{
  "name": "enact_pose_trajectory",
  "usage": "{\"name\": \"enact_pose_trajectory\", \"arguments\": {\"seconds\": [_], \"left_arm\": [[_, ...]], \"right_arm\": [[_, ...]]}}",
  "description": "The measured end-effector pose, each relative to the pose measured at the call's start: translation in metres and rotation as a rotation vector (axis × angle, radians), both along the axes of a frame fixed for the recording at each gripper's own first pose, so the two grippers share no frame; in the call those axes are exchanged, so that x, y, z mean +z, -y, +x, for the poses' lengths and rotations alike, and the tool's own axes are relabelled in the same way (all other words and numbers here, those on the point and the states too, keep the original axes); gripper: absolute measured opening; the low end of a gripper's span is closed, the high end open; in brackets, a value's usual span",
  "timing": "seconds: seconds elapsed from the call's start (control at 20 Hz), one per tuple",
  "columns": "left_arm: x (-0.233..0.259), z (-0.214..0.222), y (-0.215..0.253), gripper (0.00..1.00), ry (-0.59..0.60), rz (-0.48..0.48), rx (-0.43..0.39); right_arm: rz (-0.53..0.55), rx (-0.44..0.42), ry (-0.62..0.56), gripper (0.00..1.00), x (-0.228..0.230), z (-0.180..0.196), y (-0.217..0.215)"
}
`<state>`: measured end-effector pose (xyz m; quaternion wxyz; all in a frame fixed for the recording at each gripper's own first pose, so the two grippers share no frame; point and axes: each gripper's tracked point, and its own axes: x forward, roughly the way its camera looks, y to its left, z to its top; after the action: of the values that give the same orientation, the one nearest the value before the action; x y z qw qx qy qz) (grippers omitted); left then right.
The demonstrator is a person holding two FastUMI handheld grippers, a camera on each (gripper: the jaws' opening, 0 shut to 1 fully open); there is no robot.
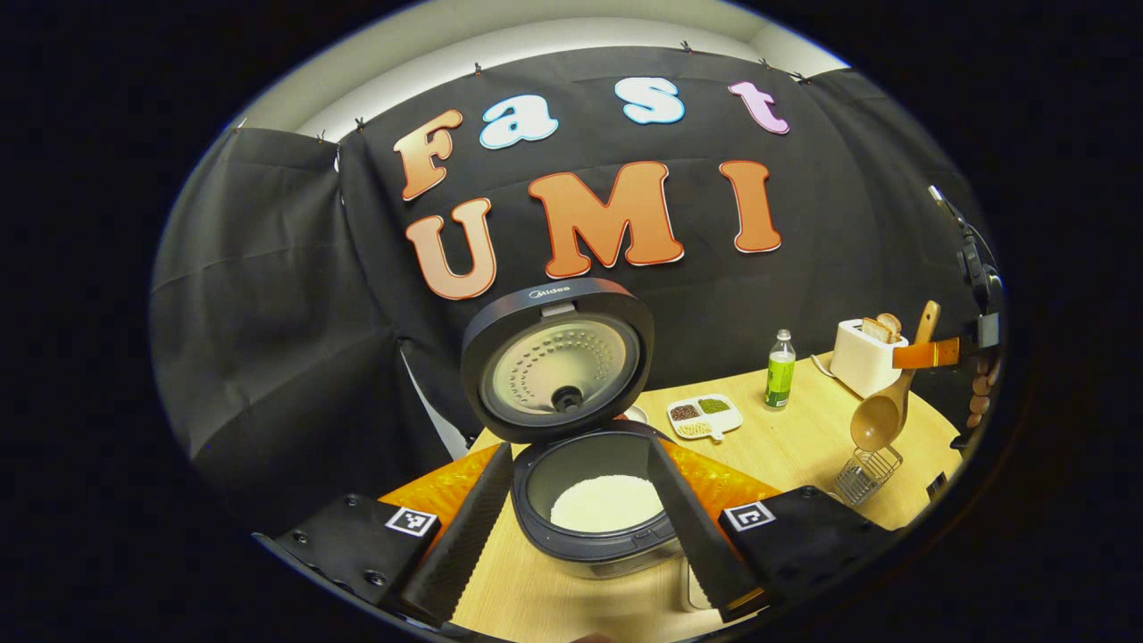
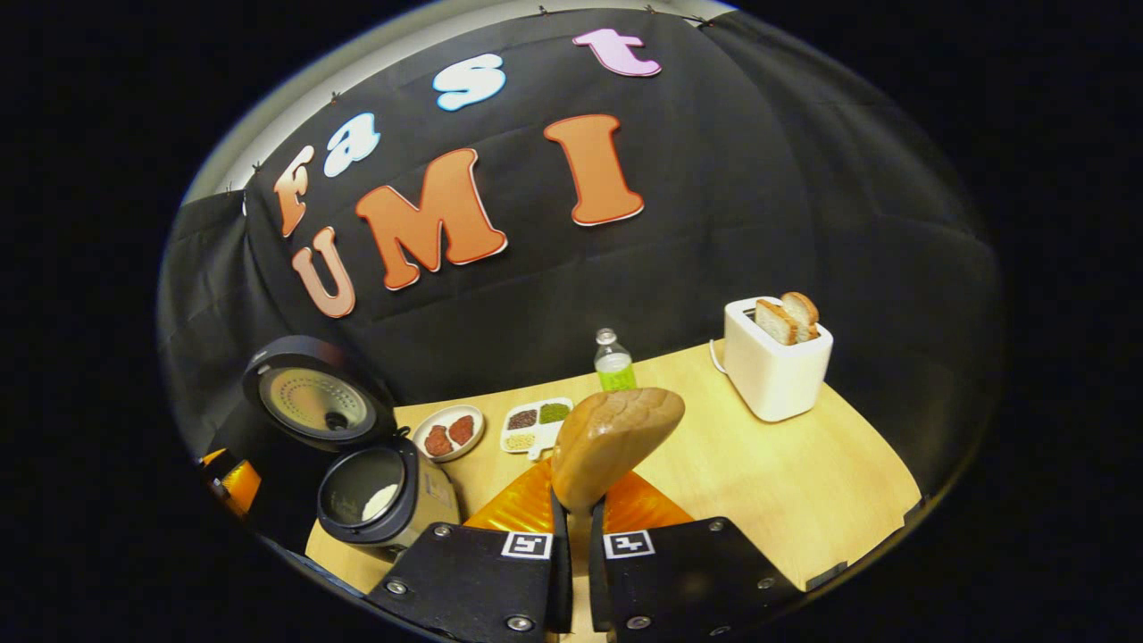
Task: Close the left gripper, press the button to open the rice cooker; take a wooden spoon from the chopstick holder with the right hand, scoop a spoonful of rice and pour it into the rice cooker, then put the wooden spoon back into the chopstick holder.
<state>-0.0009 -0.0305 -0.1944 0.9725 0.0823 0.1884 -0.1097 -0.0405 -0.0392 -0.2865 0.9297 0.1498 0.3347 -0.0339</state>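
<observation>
Left gripper view shows the left gripper (image 1: pixel 585 527) with fingers spread apart and holding nothing, framing the cooker (image 1: pixel 594 509), which stands on the bench (image 1: pixel 804 438) with its lid (image 1: pixel 558 357) up and rice (image 1: pixel 605 502) lying in the pot. To the right in that view, the spoon (image 1: pixel 884 411) hangs bowl-down just above the wire holder (image 1: pixel 866 473), its handle clamped by the right gripper, with a hand (image 1: pixel 982 393) behind it. Right gripper view shows the right gripper (image 2: pixel 579 527) closed on the spoon handle, fingers nearly touching, and the bowl (image 2: pixel 612 442) rising directly ahead of the fingertips and tilted. Whether any rice sits in the bowl cannot be told. Judgement: the spoon appears either just lifted from the holder or about to go back in. Risks from here: the grip is on a narrow handle with the heavy bowl well out from the fingers, so the spoon could pivot or slip in the pads during a swing. The holder is light and open-meshed, and a spoon lowered off-centre could catch the rim and tip it. A bottle (image 2: pixel 614 362), a sectioned dish (image 2: pixel 534 424), a plate (image 2: pixel 451 433) and a toaster (image 2: pixel 775 357) stand on the bench between and beyond cooker and holder; a low sweep toward the cooker could knock them. The raised lid also overhangs the pot's far side.
</observation>
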Motion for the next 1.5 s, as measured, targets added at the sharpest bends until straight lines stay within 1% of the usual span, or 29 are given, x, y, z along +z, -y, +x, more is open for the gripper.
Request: {"name": "enact_pose_trajectory", "arguments": {"seconds": [0.05, 0.1, 0.15, 0.2, 0.35, 0.4, 0.45, 0.5, 0.55, 0.65, 0.7, 0.75, 0.8, 1.1, 1.15, 1.2, 1.35, 1.4, 1.5], "left_arm": [[0.0, 0.0, 0.001, 0.94, 0.0, 0.0, -0.001], [0.001, 0.001, 0.002, 1.0, -0.001, -0.002, 0.0], [0.0, 0.001, 0.003, 0.94, -0.006, -0.007, 0.001], [-0.001, 0.0, 0.003, 1.0, -0.013, -0.014, 0.004], [0.002, 0.001, 0.001, 1.0, -0.02, -0.012, 0.017], [0.004, 0.002, 0.001, 0.94, -0.018, -0.008, 0.019], [0.006, 0.003, 0.001, 1.0, -0.016, -0.006, 0.021], [0.008, 0.003, 0.001, 0.94, -0.015, -0.007, 0.023], [0.01, 0.004, 0.001, 1.0, -0.015, -0.008, 0.025], [0.012, 0.005, 0.0, 1.0, -0.009, -0.007, 0.034], [0.014, 0.005, 0.0, 0.94, -0.007, -0.009, 0.039], [0.014, 0.005, 0.0, 0.94, -0.007, -0.012, 0.043], [0.014, 0.005, 0.0, 1.0, -0.011, -0.014, 0.045], [0.012, 0.007, 0.002, 1.0, -0.039, -0.038, 0.055], [0.013, 0.008, 0.003, 0.94, -0.038, -0.039, 0.054], [0.014, 0.009, 0.003, 0.94, -0.035, -0.039, 0.053], [0.016, 0.013, 0.004, 0.94, -0.029, -0.038, 0.051], [0.016, 0.014, 0.005, 1.0, -0.029, -0.038, 0.052], [0.018, 0.015, 0.005, 1.0, -0.023, -0.035, 0.049]], "right_arm": [[-0.009, -0.017, -0.013, 0.07, -0.005, -0.004, 0.009], [-0.014, -0.027, -0.025, 0.07, -0.011, -0.009, 0.016], [-0.02, -0.041, -0.04, 0.07, -0.018, -0.012, 0.022], [-0.026, -0.047, -0.053, 0.07, -0.025, -0.015, 0.027], [-0.032, -0.062, -0.088, 0.07, -0.045, -0.02, 0.036], [-0.032, -0.061, -0.102, 0.07, -0.053, -0.022, 0.037], [-0.033, -0.062, -0.12, 0.07, -0.062, -0.025, 0.037], [-0.03, -0.061, -0.141, 0.07, -0.07, -0.027, 0.038], [-0.022, -0.06, -0.154, 0.07, -0.077, -0.029, 0.037], [-0.012, -0.058, -0.175, 0.07, -0.084, -0.034, 0.035], [-0.009, -0.058, -0.182, 0.07, -0.088, -0.035, 0.034], [-0.005, -0.059, -0.189, 0.07, -0.093, -0.036, 0.033], [-0.002, -0.058, -0.199, 0.07, -0.097, -0.039, 0.032], [0.031, -0.075, -0.233, 0.07, -0.119, -0.05, 0.031], [0.032, -0.072, -0.24, 0.07, -0.123, -0.052, 0.031], [0.027, -0.072, -0.251, 0.07, -0.126, -0.054, 0.032], [0.041, -0.089, -0.25, 0.08, -0.127, -0.054, 0.034], [0.047, -0.095, -0.251, 0.08, -0.128, -0.053, 0.035], [0.039, -0.09, -0.278, 0.12, -0.132, -0.058, 0.038]]}}
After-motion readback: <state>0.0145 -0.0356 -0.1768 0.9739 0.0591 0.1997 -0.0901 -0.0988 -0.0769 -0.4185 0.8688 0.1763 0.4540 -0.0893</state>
